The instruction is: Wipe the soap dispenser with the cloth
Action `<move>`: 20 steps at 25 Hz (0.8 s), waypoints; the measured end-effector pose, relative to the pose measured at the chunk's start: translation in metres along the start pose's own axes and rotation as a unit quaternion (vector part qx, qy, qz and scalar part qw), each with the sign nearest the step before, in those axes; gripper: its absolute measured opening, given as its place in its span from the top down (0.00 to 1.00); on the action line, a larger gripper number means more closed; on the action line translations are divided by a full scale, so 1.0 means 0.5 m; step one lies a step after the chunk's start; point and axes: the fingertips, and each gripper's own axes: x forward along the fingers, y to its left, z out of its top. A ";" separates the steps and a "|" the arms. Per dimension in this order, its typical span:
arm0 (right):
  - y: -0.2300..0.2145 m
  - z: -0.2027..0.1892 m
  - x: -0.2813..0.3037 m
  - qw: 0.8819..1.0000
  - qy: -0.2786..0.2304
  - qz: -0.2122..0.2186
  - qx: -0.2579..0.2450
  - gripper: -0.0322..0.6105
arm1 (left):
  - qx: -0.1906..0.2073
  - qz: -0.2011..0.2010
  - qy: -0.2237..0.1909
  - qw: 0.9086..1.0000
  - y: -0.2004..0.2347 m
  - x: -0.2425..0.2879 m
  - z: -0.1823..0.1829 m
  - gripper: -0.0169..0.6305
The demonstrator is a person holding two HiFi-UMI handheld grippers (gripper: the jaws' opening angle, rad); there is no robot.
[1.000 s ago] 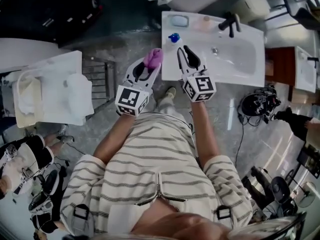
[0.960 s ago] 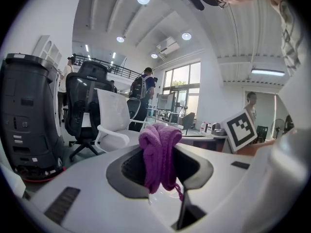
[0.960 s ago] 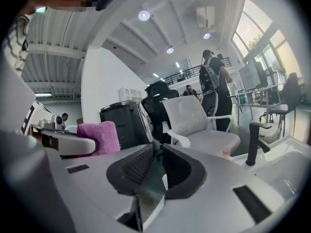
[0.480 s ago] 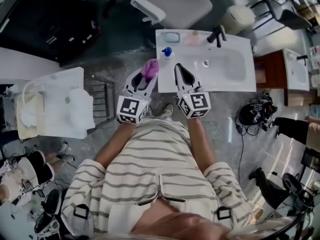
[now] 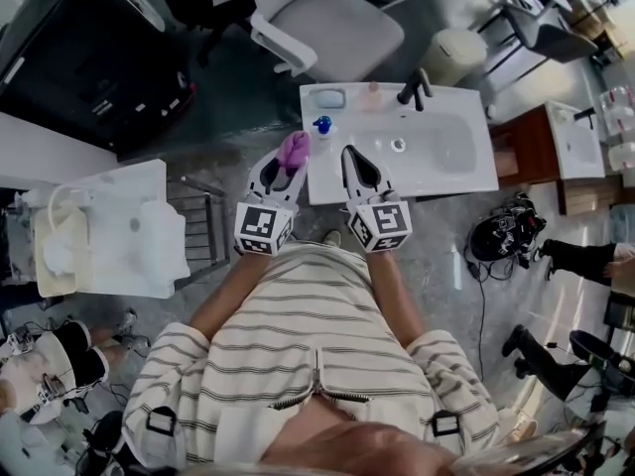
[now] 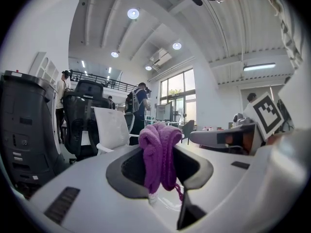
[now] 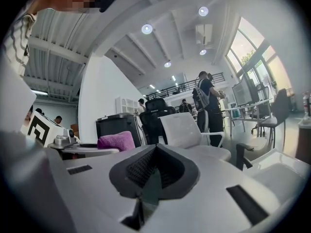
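Head view: the purple cloth [image 5: 295,147] pokes from the jaws of the left gripper [image 5: 291,159], the rest of it hidden between them. Upper middle, a small blue thing [image 5: 321,124] on the sink [image 5: 446,172] is too tiny to name (same for the pale thing [image 5: 372,95] nearby). At the right, a person [image 5: 580,258] is cut by the edge.

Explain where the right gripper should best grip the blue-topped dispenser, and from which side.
Probably its body below the blue pump head, fingers coming level from the counter's near edge: the dispenser seems to stand upright near that edge, with nothing in front of it.
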 end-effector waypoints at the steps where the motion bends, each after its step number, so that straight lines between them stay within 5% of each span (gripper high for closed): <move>1: -0.002 0.002 -0.001 1.000 -0.002 -0.001 0.000 0.94 | 0.000 0.000 -0.001 1.000 0.000 0.002 0.001 0.77; 20: -0.024 0.016 -0.002 1.000 -0.013 -0.011 -0.009 0.94 | -0.002 0.002 -0.009 1.000 0.005 0.022 0.007 0.77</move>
